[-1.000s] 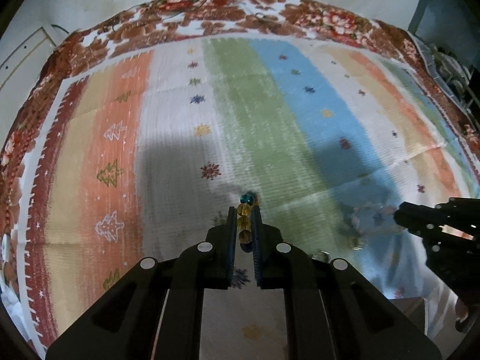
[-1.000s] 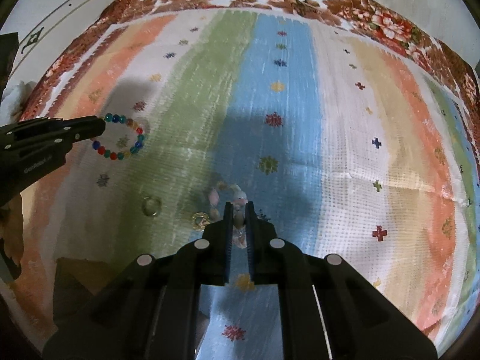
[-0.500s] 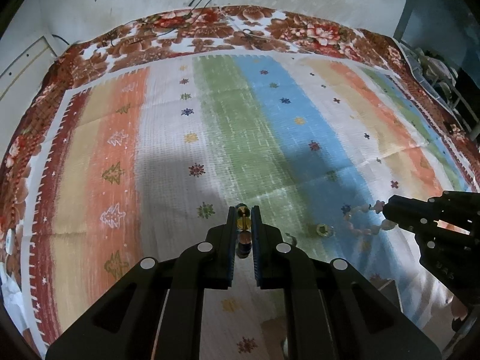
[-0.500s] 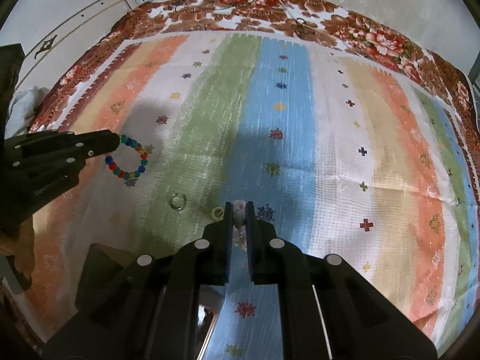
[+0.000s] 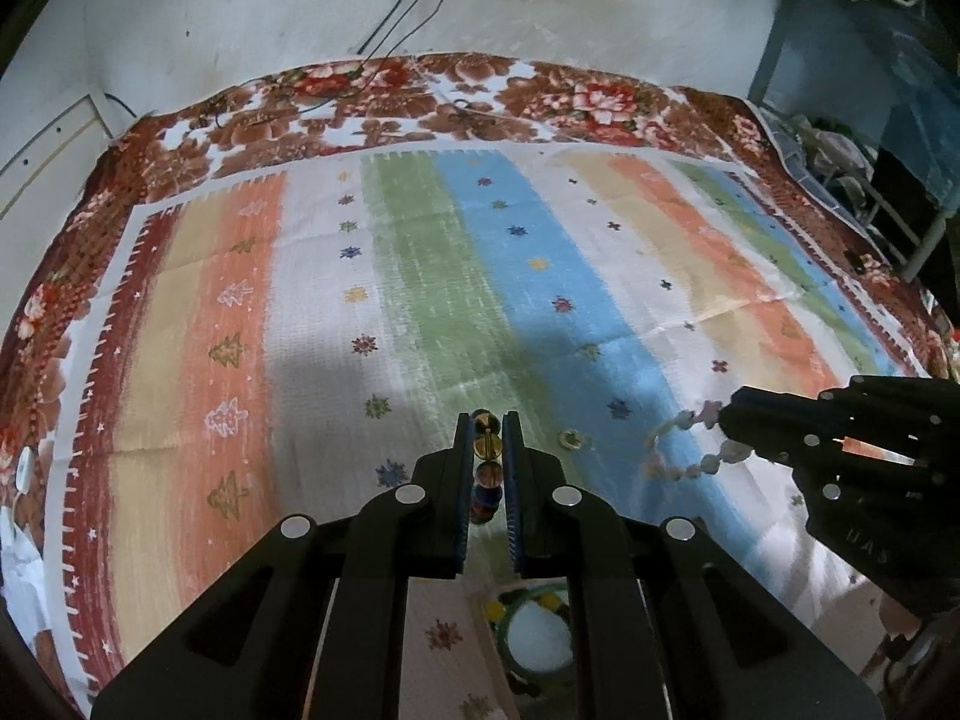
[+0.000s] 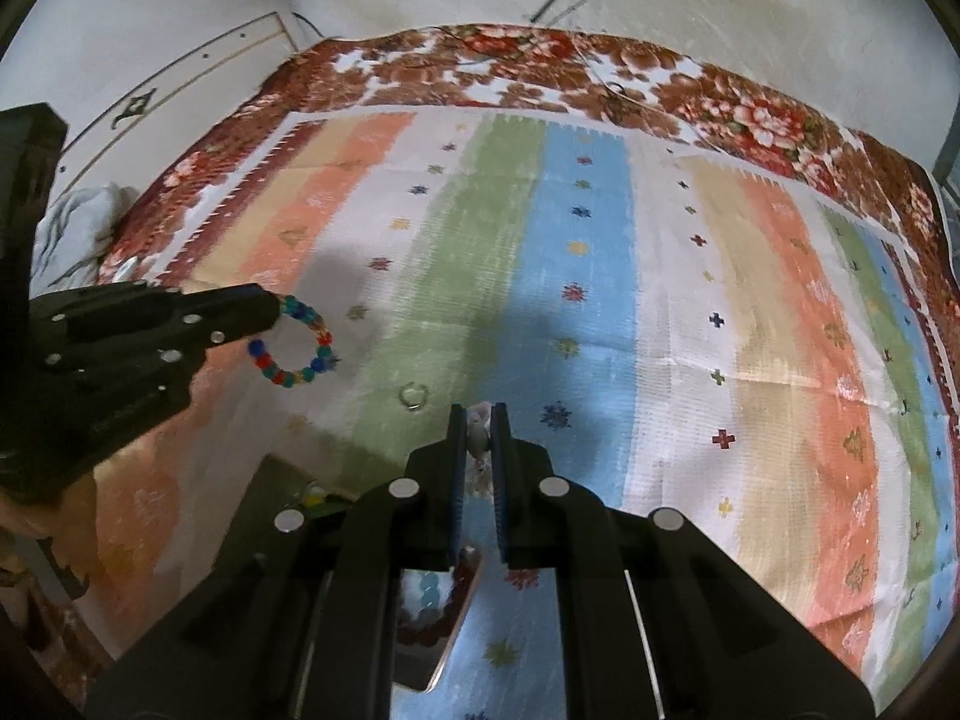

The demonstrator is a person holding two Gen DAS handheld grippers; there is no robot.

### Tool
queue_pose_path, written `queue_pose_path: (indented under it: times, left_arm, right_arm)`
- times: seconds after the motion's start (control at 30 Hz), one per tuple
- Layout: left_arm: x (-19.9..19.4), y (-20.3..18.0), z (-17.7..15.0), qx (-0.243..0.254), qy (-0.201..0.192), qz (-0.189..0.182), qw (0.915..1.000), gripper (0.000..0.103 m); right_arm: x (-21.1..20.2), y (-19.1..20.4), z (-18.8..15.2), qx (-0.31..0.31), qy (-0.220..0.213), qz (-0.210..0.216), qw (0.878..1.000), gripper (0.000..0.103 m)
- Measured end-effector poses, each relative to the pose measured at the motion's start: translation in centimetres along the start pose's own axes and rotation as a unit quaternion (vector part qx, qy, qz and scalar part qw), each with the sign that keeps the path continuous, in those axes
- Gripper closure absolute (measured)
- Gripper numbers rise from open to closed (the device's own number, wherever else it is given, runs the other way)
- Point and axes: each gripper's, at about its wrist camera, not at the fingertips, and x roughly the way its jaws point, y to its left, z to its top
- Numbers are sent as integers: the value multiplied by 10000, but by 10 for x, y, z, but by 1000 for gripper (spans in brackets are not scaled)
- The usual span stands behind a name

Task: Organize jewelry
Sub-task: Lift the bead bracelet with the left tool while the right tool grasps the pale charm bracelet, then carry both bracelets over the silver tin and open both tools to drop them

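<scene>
Though lifted, bead bracelet [image 5: 487, 468] inside left gripper [image 5: 487, 423].

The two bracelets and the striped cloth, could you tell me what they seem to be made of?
Multicoloured bracelet: glossy round beads, some translucent, so probably glass or plastic. Pale bracelet: pinkish flower-shaped beads, possibly shell or plastic. Cloth: matte woven textile; the grid weave and creases show.

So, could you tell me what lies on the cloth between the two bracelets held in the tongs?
A small ring lies on the striped cloth, between the colourful bracelet and the pale bracelet; the left wrist view shows it.
</scene>
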Motion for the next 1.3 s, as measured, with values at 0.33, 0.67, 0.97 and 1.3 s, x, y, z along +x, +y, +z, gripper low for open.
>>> queue_pose_path:
  times: [0.33, 0.67, 0.97, 1.3]
  left_arm:
    - [-27, -16, -12, 121, -218, -72, 9997, 94]
    - [-46, -23, -28, 213, -288, -217, 9991, 94]
    - [-62, -33, -42, 396, -346, -390, 9979, 94]
    - [-55, -46, -52, 610, -169, -432, 9971, 94]
  right_arm:
    - [-24, 19, -19, -166, -128, 90, 9997, 94]
    - [-37, 22, -39, -129, -120, 262, 9995, 94]
    - [-48, 35, -50, -300, -157, 411, 9986, 94]
    - [-36, 37, -55, -394, 110, 441, 9982, 94]
